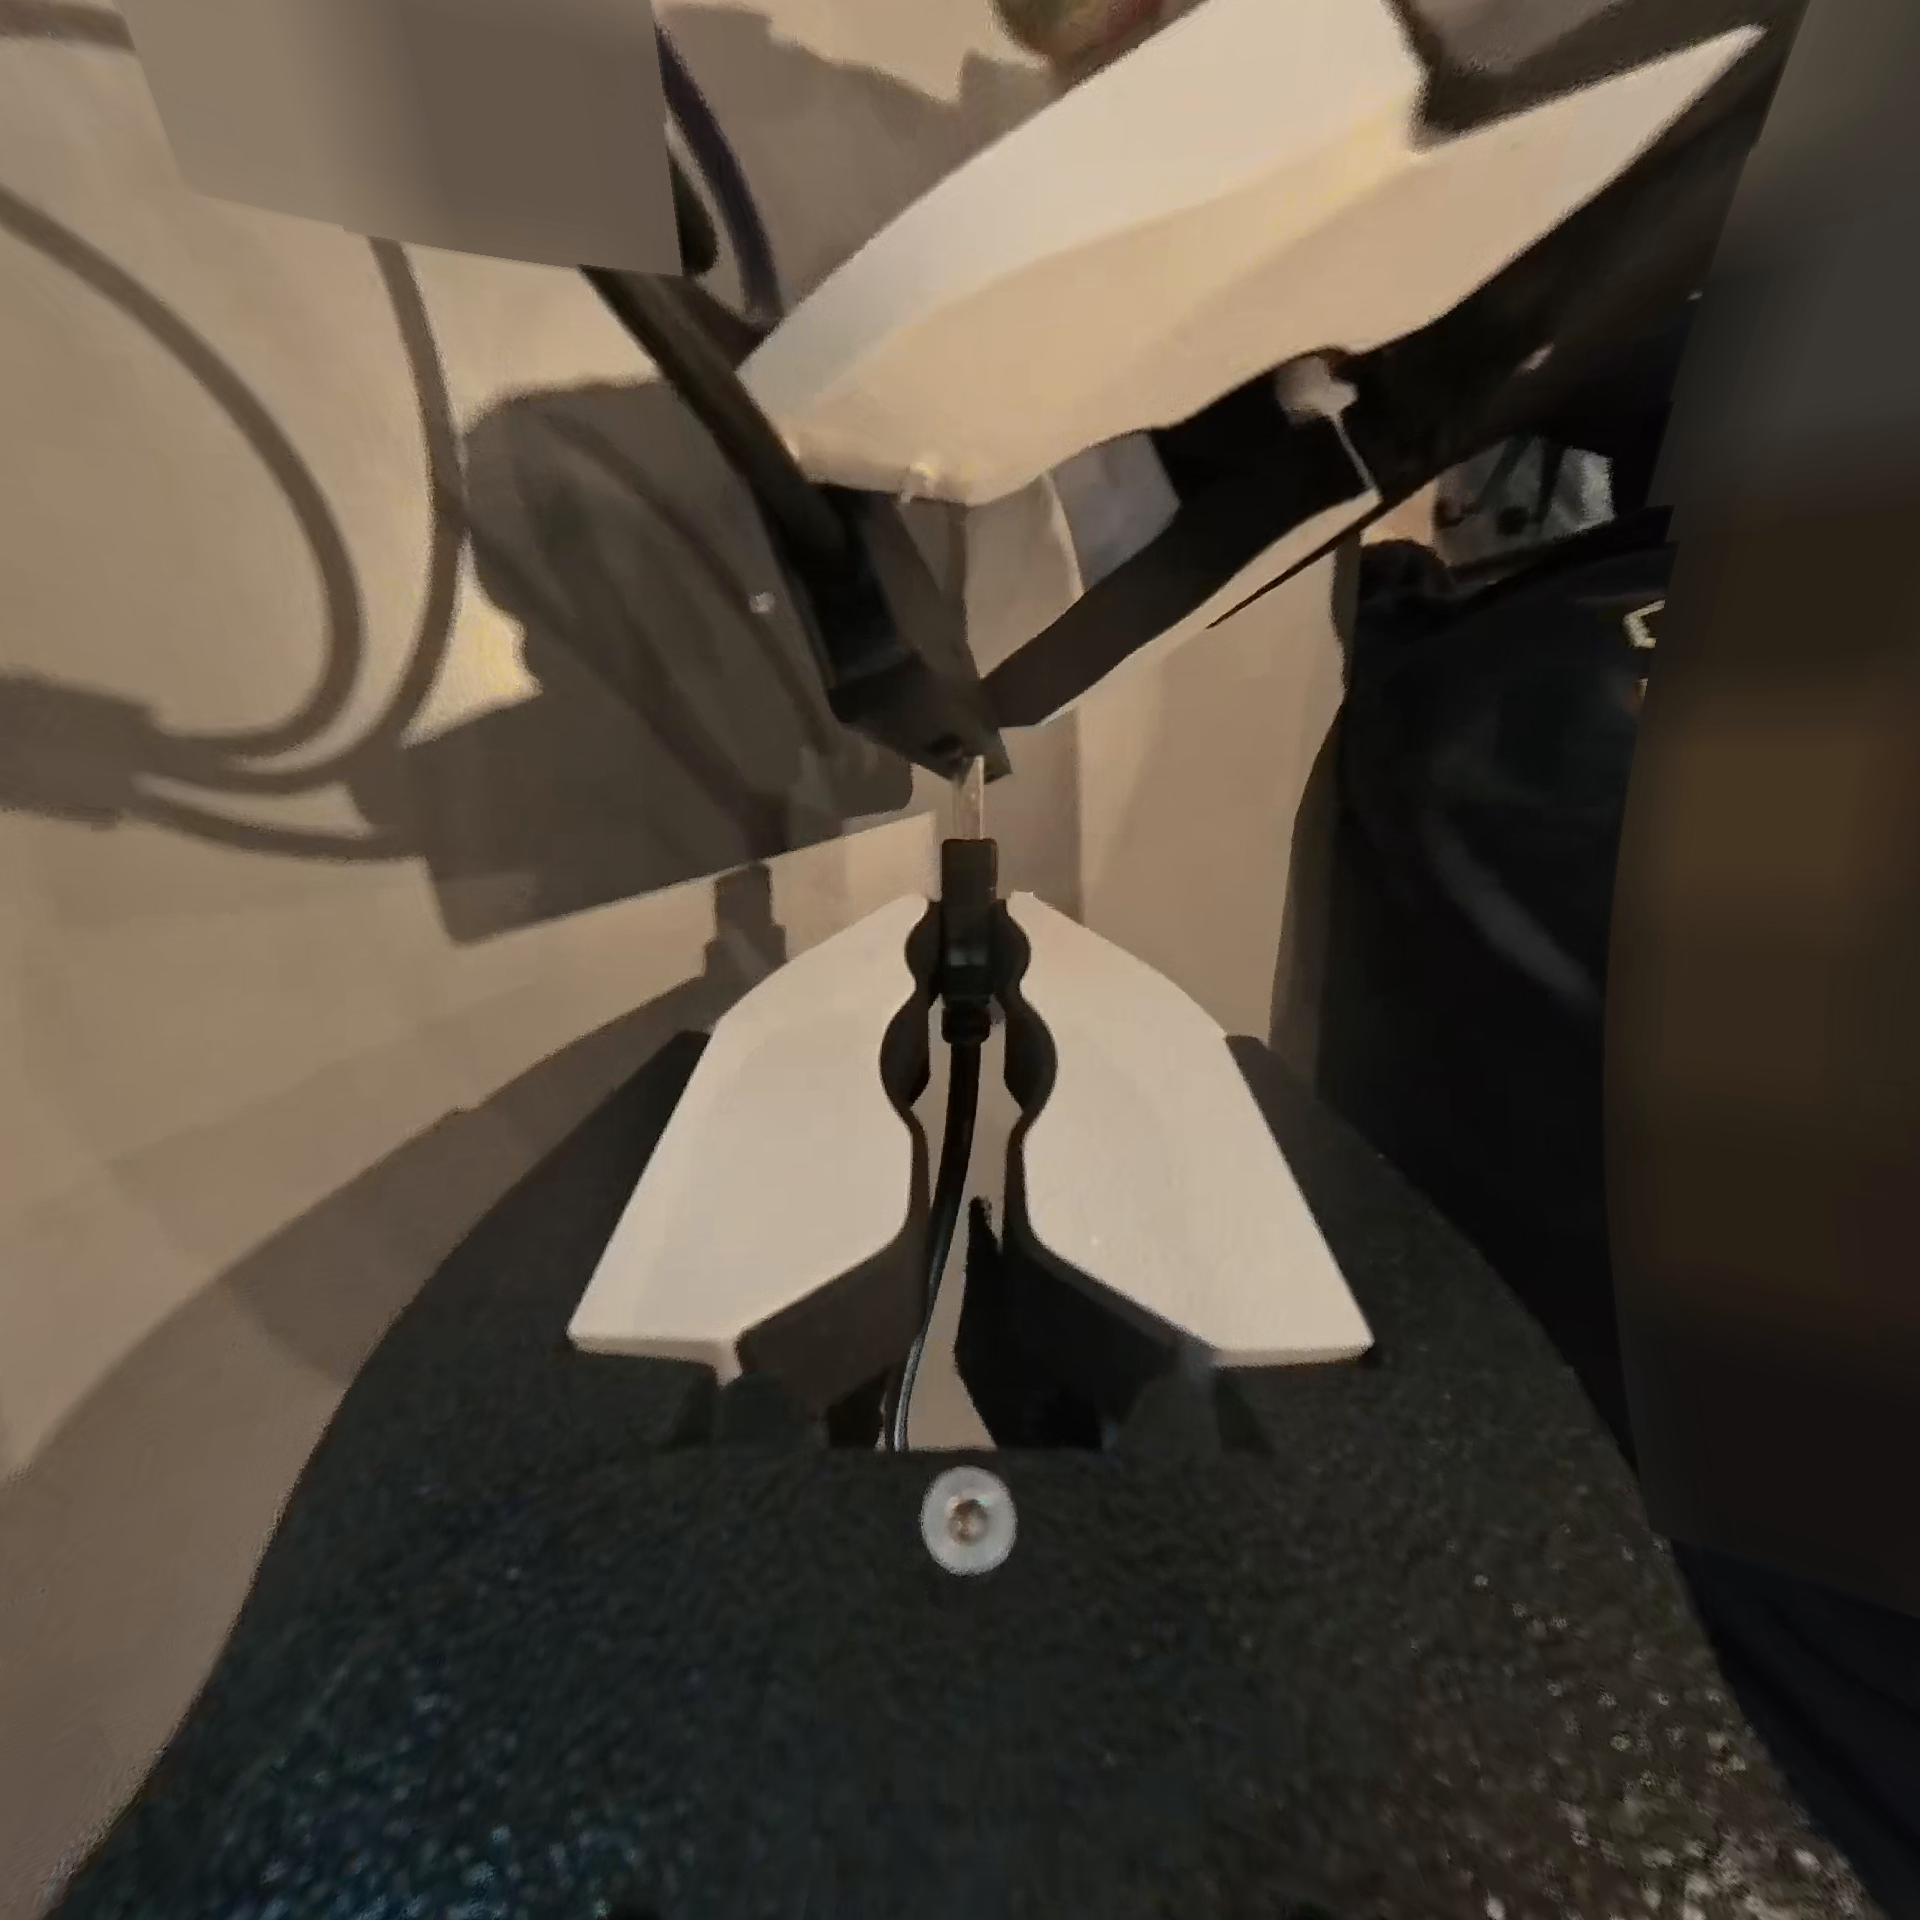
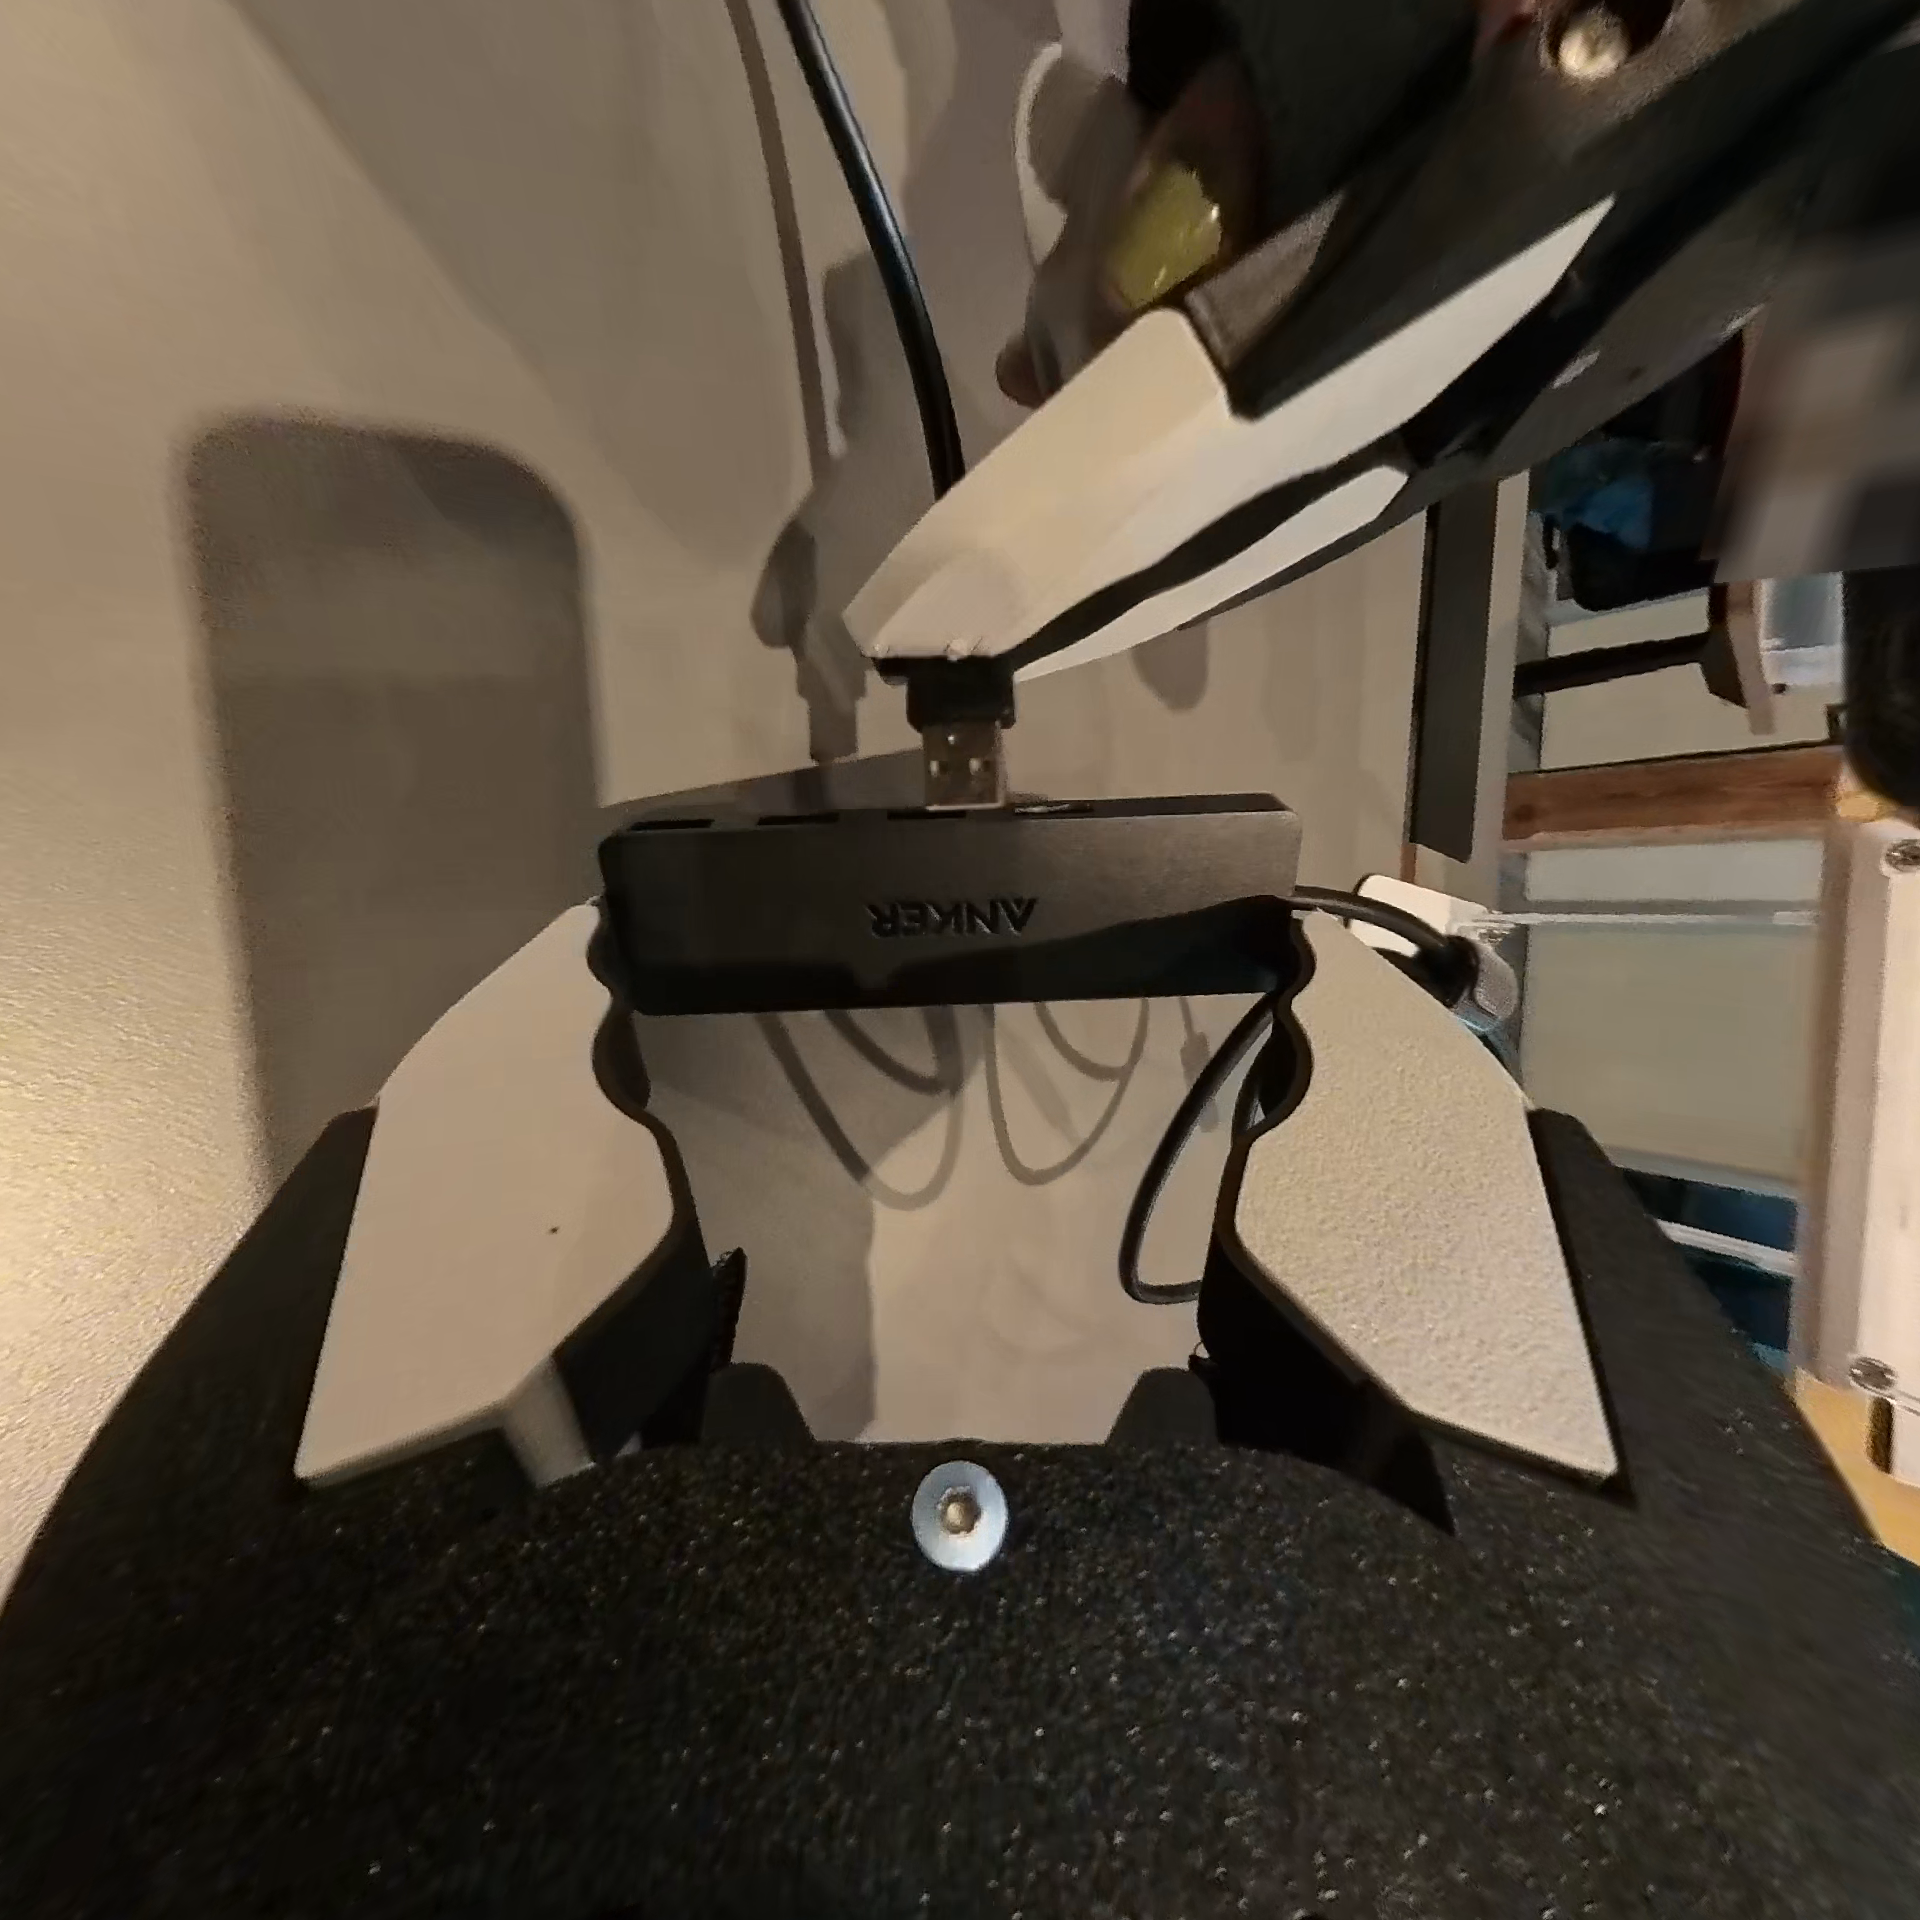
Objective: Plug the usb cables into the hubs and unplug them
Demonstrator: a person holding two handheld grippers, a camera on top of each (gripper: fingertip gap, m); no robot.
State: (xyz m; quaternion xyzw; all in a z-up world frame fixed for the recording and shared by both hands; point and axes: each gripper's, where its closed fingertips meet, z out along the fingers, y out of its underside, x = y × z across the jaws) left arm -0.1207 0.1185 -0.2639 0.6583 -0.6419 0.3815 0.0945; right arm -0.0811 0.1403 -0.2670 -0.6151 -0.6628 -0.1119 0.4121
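Observation:
My right gripper [image 2: 940, 935] is shut on a black USB hub [image 2: 779, 883], gripping it by its two ends with the port side facing away. My left gripper [image 1: 968, 914] is shut on a black USB plug [image 1: 966, 868]. The plug's black cable [image 1: 940, 1195] runs back between the fingers. In the right wrist view the left gripper [image 2: 945, 665] comes in from the upper right. The plug's metal tip [image 2: 964, 774] meets a port on the hub's far edge, and most of the metal still shows. In the left wrist view the hub [image 1: 894, 644] sits in the right gripper [image 1: 935, 603] just past the plug.
The hub's own thin black cable [image 2: 1184, 1164] loops down at the right, ending in a grey connector [image 2: 1486, 987]. A beige surface [image 2: 312, 312] lies behind both grippers. Shelving and a white box [image 2: 1870, 1091] stand at the right. A dark bag [image 1: 1455, 779] is at the right.

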